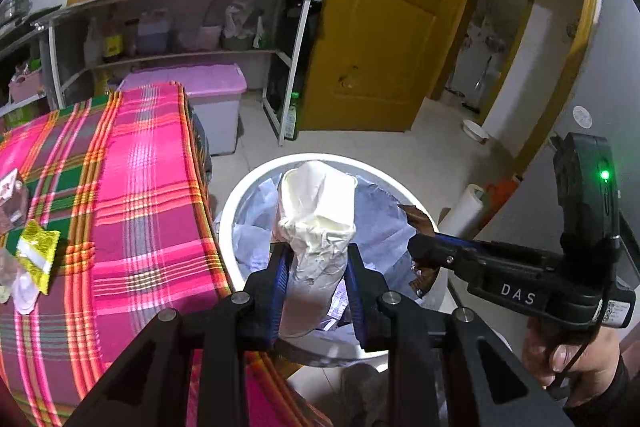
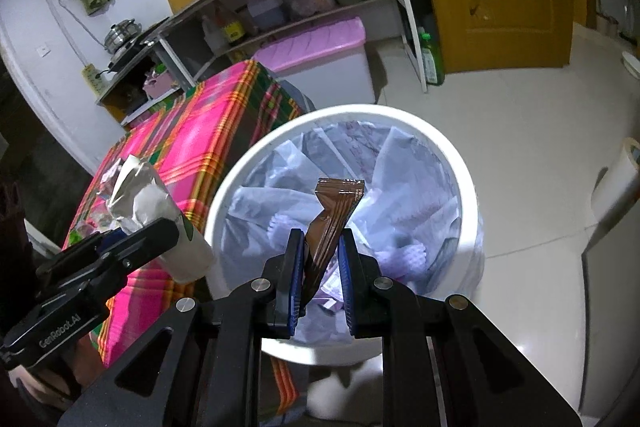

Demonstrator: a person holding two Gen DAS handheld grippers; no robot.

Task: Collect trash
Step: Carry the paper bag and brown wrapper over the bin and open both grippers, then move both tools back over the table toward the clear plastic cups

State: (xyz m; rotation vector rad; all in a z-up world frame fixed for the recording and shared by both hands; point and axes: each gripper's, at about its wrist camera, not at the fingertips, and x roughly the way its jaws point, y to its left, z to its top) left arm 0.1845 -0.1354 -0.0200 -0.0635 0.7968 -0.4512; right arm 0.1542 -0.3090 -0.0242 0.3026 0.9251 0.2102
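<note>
Two claws' trash [image 1: 316,227] above bin [image 1: 240,195]

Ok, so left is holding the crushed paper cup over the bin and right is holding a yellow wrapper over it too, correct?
Not quite. The right gripper holds a brown wrapper, not yellow, as the right wrist view shows. The rest stands: the left gripper holds the crushed paper cup over the bin.

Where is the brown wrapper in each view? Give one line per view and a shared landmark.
Left wrist view: brown wrapper at right, held by the right gripper.
Right wrist view: centre, between that gripper's jaws, over the bin.
Shared landmark: white trash bin, lined with a bag.
</note>
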